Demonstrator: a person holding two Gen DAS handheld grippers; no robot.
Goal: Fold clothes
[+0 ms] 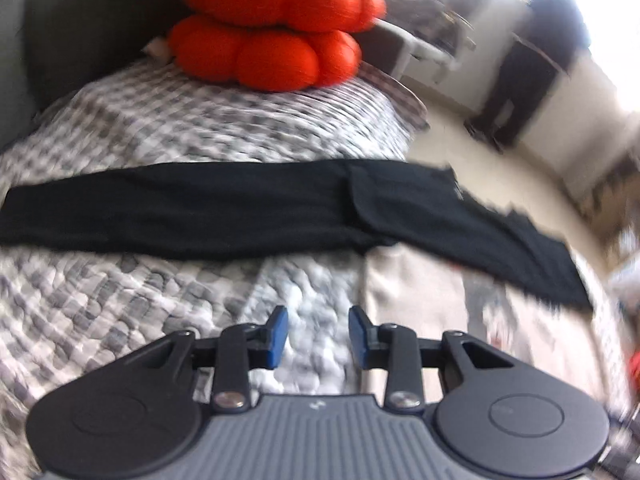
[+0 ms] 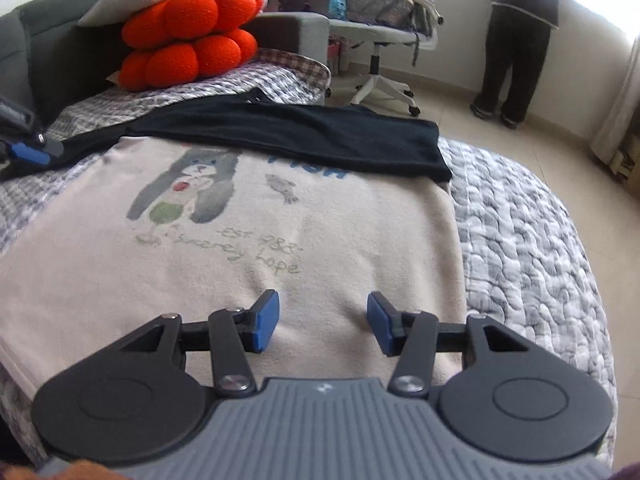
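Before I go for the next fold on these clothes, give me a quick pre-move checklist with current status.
1. Left gripper empty: ok, nothing between the fingers, quilt below.
2. Right gripper empty: ok, fingers apart over the cream shirt, nothing between them.
3. Cream shirt lying flat: ok.
4. Black garment flat: cannot tell, one end overlaps the shirt's far edge.
5. Orange cushions clear of clothes: ok.
6. Left view sharp: not ok, blurred.

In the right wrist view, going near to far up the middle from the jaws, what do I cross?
Right gripper, jaws empty → cream printed cat T-shirt → long black folded garment → grey-checked quilt → white swivel office chair.
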